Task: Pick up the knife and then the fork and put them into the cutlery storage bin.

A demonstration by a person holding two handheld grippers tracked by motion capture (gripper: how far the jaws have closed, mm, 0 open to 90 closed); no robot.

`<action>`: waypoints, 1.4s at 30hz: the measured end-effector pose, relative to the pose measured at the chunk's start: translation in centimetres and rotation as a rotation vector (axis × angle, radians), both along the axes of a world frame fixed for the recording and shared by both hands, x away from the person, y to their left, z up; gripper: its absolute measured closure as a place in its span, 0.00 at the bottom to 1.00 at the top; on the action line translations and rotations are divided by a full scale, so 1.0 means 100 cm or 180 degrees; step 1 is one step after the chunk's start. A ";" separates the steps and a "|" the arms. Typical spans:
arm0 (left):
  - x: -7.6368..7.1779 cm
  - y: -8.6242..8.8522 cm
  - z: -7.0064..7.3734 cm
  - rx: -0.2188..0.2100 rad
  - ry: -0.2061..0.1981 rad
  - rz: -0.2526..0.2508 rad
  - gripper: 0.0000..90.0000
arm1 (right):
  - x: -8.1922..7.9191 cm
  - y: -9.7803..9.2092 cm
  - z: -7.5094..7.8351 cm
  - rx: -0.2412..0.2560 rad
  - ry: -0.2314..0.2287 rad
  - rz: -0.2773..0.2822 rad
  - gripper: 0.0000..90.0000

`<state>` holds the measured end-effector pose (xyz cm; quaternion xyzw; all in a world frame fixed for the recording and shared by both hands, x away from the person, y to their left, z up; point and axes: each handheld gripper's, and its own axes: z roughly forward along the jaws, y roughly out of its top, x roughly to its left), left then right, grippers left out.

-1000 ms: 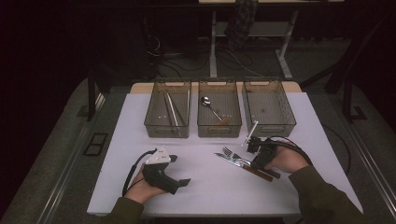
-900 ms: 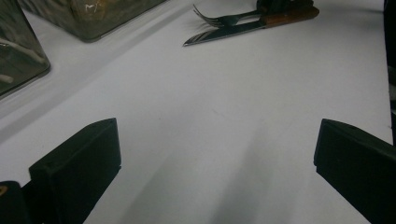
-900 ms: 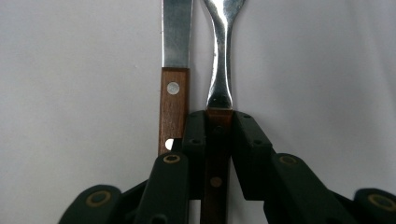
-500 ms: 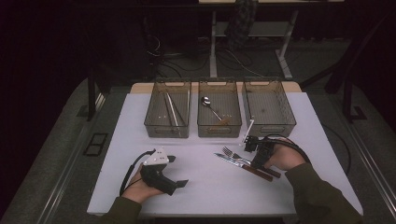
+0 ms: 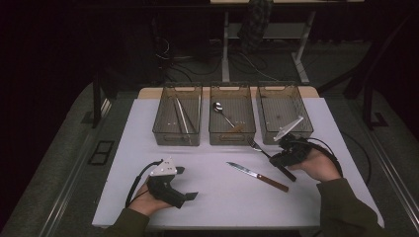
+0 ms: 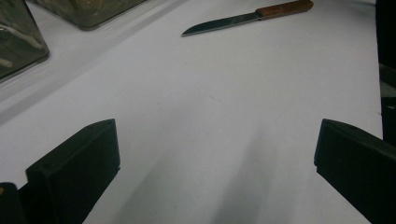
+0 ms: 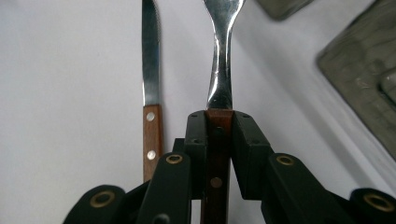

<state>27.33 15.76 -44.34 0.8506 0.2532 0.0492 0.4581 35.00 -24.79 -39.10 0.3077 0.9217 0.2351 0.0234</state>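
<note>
Dark room, white table lit in the middle of it. Nearest the person, left gripper resting low on the bare surface near the front edge, jaws spread wide, gripping nothing. Farther right, right gripper clamped on the wooden handle of a fork — tines aimed toward the bins, cut off by the top edge in the right gripper view. Knife flat on the table just beside, between the two hands, blade tip toward the left. Beyond, three clear bins in a row: left bin with long thin pieces hard to make out, middle bin with a spoon, right bin too dim to read. Compared with a second ago — fork lifted away from the knife, closer to the right bin; left hand barely shifted.
</note>
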 end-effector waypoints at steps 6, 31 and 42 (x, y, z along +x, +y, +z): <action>0.001 0.002 0.000 -0.0024 0.0005 0.0030 0.00 | -0.003 -0.019 -0.004 0.0452 -0.0178 -0.0176 0.86; 0.001 -0.002 0.000 -0.0050 -0.0016 -0.0019 0.00 | 0.001 -0.054 0.031 0.1198 -0.0929 -0.0773 0.86; 0.001 -0.002 0.000 -0.0084 -0.0013 -0.0015 0.00 | 0.032 -0.070 0.061 0.1257 -0.1182 -0.1137 0.86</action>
